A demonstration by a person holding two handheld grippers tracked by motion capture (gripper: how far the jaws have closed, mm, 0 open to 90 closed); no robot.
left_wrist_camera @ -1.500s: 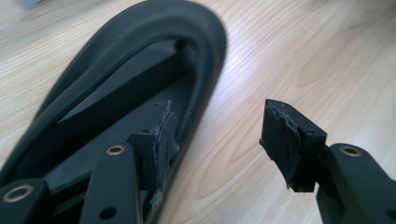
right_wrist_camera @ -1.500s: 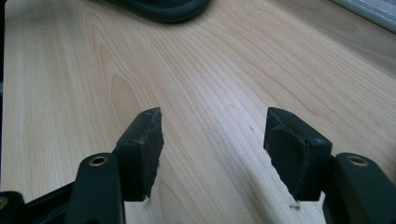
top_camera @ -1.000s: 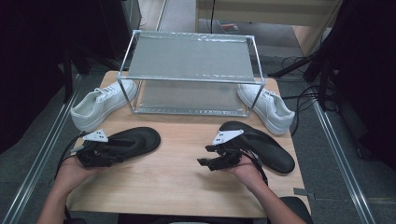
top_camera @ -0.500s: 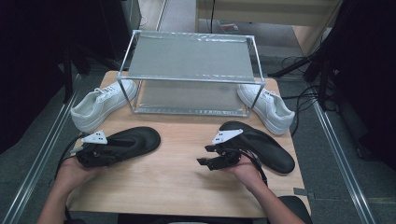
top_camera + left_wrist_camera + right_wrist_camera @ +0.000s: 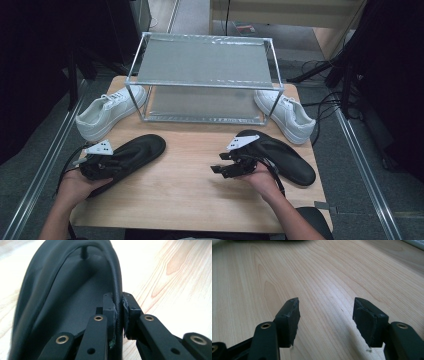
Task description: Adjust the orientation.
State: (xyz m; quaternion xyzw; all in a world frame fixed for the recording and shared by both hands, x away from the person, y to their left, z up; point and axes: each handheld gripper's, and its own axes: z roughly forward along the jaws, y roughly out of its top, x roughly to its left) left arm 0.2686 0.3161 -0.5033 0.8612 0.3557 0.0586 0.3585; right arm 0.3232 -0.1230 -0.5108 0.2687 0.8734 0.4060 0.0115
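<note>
left gripper has just been closing, pads now pinching the strap of the near-left black flip-flop on the table; lift not begun. right gripper open over bare wood, its flip-flop untouched.

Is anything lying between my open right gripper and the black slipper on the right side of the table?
Nothing visible does. The right gripper hangs open over bare table, jaws pointing away from the right black slipper, which lies directly behind the hand. The left gripper has just been closing onto the left black slipper.
</note>
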